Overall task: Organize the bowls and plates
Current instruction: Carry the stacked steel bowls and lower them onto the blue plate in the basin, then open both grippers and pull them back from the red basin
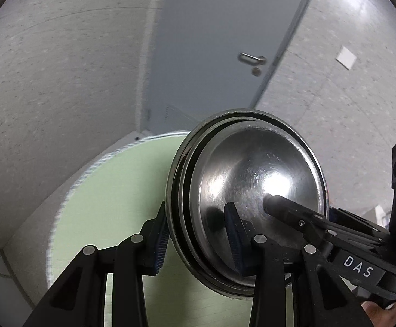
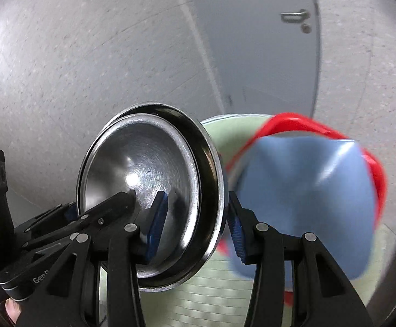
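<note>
Both grippers are clamped on the rim of the nested steel bowls (image 1: 252, 199): the left gripper (image 1: 198, 242) on the left edge, the right gripper (image 2: 198, 229) on the right, each with one pad inside and one outside. They hold the stack tilted, above a green mat (image 1: 110, 204). Right of it lie a blue bowl (image 2: 306, 190) and red dish (image 2: 372, 163). Carrying seems underway; next, lowering level onto a chosen spot, both releasing together

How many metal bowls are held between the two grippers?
2. The inner metal bowl sits nested in the outer metal bowl, whose rim shows around it. Both grippers clamp the stack from opposite sides. A third bowl could be hidden underneath.
</note>
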